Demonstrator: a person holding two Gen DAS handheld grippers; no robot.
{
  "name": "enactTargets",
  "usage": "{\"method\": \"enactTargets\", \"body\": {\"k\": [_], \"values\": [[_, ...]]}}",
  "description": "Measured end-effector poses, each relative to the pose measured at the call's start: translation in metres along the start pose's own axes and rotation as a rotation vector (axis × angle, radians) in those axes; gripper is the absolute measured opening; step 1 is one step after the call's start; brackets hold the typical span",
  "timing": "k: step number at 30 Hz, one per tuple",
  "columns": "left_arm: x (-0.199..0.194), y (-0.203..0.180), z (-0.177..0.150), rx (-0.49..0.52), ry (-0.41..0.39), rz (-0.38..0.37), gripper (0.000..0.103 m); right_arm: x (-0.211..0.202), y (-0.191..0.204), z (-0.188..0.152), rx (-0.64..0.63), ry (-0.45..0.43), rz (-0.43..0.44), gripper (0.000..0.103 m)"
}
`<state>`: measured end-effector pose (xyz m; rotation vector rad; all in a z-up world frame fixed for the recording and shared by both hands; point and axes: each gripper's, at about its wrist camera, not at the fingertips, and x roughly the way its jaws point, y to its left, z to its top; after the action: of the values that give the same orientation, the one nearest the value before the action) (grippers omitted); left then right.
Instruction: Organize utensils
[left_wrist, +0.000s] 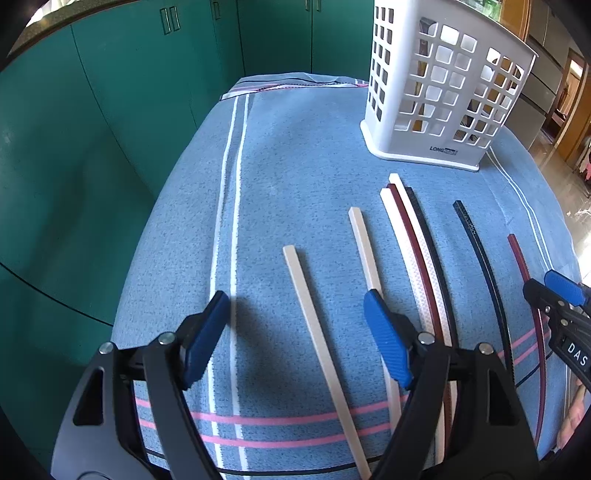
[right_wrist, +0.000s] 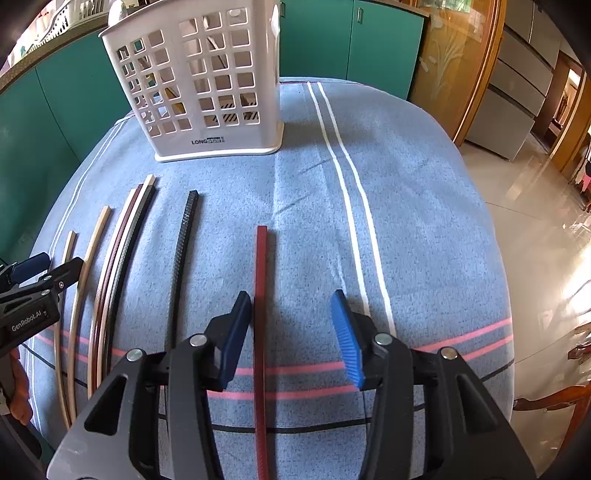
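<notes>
Our right gripper (right_wrist: 293, 332) gapes over red chopstick (right_wrist: 261, 295) | left gripper (left_wrist: 295, 339) likewise agape, empty | eight chopsticks lie before white holder (right_wrist: 207, 92) | we judge sorting barely begun

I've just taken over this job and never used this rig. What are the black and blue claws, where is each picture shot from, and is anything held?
Each picture comes from a camera riding on hand-held tongs, looking along its blue fingers. The left tongs are open above two cream chopsticks. The right tongs are open around a red chopstick, not gripping it. More chopsticks lie side by side on the blue striped cloth. The white basket stands behind them. Nothing is held.
</notes>
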<state>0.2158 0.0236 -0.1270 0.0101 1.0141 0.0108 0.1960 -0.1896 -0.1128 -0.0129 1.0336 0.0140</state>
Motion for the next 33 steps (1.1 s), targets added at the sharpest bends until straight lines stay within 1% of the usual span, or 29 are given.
{"method": "enactTargets", "body": {"k": [4, 9, 13, 16, 18, 22, 24, 29, 31, 32, 33], "values": [[0.001, -0.003, 0.000, 0.032, -0.002, -0.010, 0.076, 0.004, 0.000, 0.005, 0.013, 0.008, -0.005, 0.047], [0.001, -0.002, 0.000, 0.051, 0.007, -0.021, 0.079, 0.008, 0.001, 0.011, 0.034, 0.010, -0.016, 0.051], [0.001, -0.002, -0.001, 0.058, 0.002, -0.033, 0.078, 0.009, 0.003, 0.014, 0.029, 0.018, -0.031, 0.051], [-0.001, -0.003, -0.002, 0.062, -0.005, -0.042, 0.070, 0.010, 0.002, 0.015, 0.026, 0.027, -0.018, 0.051], [-0.003, -0.004, -0.001, 0.058, -0.007, -0.043, 0.057, 0.011, 0.001, 0.017, 0.026, 0.026, -0.010, 0.051], [-0.003, -0.010, 0.000, 0.074, -0.005, -0.041, 0.052, 0.014, -0.001, 0.021, 0.018, 0.023, -0.004, 0.051], [-0.003, -0.013, 0.002, 0.082, -0.001, -0.043, 0.047, 0.015, -0.002, 0.022, 0.010, 0.022, 0.000, 0.051], [-0.005, -0.020, 0.003, 0.104, 0.013, -0.053, 0.037, 0.016, -0.003, 0.021, -0.008, 0.008, 0.013, 0.049], [-0.006, -0.020, 0.003, 0.103, 0.019, -0.060, 0.035, 0.015, -0.003, 0.020, -0.018, 0.004, 0.027, 0.043], [-0.006, -0.020, 0.003, 0.100, 0.021, -0.063, 0.032, 0.014, -0.003, 0.019, -0.020, 0.004, 0.033, 0.041], [-0.006, -0.020, 0.003, 0.097, 0.025, -0.062, 0.029, 0.013, -0.005, 0.020, -0.018, 0.004, 0.040, 0.034]]}}
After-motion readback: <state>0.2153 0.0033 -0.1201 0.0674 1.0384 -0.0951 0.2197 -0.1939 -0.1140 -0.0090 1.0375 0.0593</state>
